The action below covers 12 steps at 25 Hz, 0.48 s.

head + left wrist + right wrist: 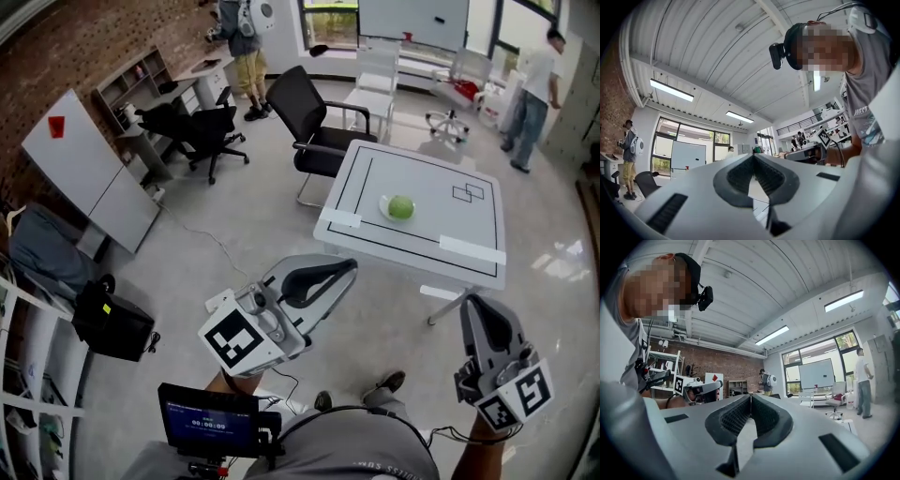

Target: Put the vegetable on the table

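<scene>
Left gripper (345, 269): fingers (738, 177) closed tip to tip, nothing between them, held in the air. Right gripper (474, 306): fingers (734, 422) likewise closed, empty. Green vegetable (401, 207) sits on a small white plate (384, 209) on the white bench (469, 230), at 1 o'clock from the left gripper and 11 o'clock from the right, well apart from both.

One bench (487, 220) carries one plate (384, 208), one vegetable (401, 207) and two tape strips (342, 219) (472, 248). Two tongs: left tongs (349, 269), right tongs (472, 305). Three black chairs (314, 117) (214, 129) (157, 118) and two white chairs (375, 70) (453, 89). Two bystanders (246, 47) (536, 89). One whiteboard (412, 19), one screen (208, 419), one black box (112, 323)
</scene>
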Available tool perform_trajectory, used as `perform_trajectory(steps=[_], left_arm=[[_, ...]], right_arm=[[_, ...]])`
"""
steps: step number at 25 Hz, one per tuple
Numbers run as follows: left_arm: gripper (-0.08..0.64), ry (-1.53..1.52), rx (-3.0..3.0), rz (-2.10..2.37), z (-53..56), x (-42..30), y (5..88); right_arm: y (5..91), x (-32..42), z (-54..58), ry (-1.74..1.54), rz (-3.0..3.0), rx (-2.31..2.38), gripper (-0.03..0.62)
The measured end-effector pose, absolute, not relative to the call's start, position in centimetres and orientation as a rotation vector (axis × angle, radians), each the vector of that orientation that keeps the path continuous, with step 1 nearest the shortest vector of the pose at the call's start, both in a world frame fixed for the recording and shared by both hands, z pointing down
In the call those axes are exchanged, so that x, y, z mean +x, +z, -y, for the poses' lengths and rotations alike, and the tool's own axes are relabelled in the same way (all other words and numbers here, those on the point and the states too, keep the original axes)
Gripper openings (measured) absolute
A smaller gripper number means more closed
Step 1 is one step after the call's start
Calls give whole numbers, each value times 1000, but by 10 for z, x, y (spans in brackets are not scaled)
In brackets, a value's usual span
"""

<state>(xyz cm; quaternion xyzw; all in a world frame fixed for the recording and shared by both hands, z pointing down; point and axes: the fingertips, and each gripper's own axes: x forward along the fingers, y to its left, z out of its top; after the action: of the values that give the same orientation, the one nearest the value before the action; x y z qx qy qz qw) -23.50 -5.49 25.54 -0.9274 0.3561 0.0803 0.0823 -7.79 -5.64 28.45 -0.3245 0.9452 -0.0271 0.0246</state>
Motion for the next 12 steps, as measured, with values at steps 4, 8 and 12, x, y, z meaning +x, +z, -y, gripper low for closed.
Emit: perform_trajectory(steps=[4,8,12], left_arm=[[6,233,-2760,-1049,35,-237,257],[6,237,-2750,-1056,24,-229,255],[6,237,-2793,-1059,19,-208,262]], right_arm=[[277,-73,32,-41,-2925,-1024,8],[275,-63,17,-17,-2939,-1044,5],[278,-47,10,-49,-2951,-1046,5]])
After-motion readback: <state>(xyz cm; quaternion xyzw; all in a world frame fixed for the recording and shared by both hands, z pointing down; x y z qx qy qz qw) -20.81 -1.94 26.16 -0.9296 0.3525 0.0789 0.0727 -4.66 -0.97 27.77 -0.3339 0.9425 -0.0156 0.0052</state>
